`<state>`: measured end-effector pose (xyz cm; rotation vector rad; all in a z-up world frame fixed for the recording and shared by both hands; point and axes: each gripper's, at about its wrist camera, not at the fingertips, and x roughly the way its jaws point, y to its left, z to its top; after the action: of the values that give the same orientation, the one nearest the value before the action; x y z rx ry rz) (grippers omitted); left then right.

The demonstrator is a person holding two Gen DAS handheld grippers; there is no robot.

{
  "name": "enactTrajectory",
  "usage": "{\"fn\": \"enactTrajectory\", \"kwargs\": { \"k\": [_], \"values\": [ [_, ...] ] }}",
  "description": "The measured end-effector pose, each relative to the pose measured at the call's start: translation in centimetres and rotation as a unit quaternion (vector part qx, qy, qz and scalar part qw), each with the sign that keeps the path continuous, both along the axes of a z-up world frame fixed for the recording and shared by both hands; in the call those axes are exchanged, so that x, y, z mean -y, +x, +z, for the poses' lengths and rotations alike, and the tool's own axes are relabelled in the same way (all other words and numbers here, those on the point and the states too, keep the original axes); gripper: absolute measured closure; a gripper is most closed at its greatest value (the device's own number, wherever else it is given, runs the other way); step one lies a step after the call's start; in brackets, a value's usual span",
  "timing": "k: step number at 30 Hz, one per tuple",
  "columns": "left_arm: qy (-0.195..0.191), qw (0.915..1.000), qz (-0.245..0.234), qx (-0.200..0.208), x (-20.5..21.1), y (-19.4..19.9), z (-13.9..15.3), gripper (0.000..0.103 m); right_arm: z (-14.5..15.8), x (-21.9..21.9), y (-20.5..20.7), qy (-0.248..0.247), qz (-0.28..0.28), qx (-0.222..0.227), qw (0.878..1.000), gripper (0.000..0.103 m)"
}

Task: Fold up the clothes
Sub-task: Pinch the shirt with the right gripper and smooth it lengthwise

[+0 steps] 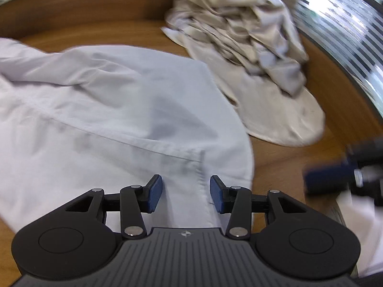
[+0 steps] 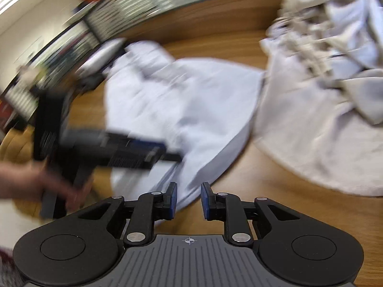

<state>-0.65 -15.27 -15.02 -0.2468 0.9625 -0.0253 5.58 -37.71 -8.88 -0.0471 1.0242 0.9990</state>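
A white shirt [image 1: 107,110] lies spread on the wooden table [image 1: 282,165], its seamed edge running toward me. My left gripper [image 1: 185,186] hovers open over that edge, the cloth showing between the blue pads without being pinched. In the right wrist view the same shirt [image 2: 182,110] is blurred. My right gripper [image 2: 189,191] stands open by its near corner, with only table and cloth edge behind the gap. The left gripper [image 2: 167,154] shows there as a dark blur over the shirt, held by a hand [image 2: 36,181]. The right gripper [image 1: 330,174] appears blurred at the left view's right edge.
A crumpled pile of cream clothes [image 1: 251,47] sits at the back right of the table, touching the shirt's far corner; in the right wrist view the pile [image 2: 323,95] fills the right side. Bare wood [image 2: 251,191] lies between shirt and pile. Striped blinds [image 1: 347,24] stand behind the table.
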Motion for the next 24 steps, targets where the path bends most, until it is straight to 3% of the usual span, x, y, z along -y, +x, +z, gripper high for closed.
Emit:
{"fn": "enactTrajectory", "kwargs": {
  "k": [4,10,19,24],
  "values": [
    [-0.036,0.9986,-0.038,0.005,-1.6,0.1,1.3,0.055,0.9,-1.4,3.2,-0.003,-0.073,0.008,0.997,0.072],
    [-0.035,0.9956,-0.087,0.008,-4.2,1.0,2.8,0.055,1.1,-3.7,9.4,0.026,-0.155,-0.025,0.987,0.066],
    [-0.021,0.9968,-0.075,-0.018,-4.5,1.4,1.1,0.055,-4.0,-7.1,18.1,0.033,-0.165,-0.079,0.983,0.062],
    [-0.02,0.999,-0.03,-0.025,-3.0,1.1,0.7,0.055,-7.1,-8.2,21.2,0.044,-0.139,-0.132,0.98,0.063]
  ]
}}
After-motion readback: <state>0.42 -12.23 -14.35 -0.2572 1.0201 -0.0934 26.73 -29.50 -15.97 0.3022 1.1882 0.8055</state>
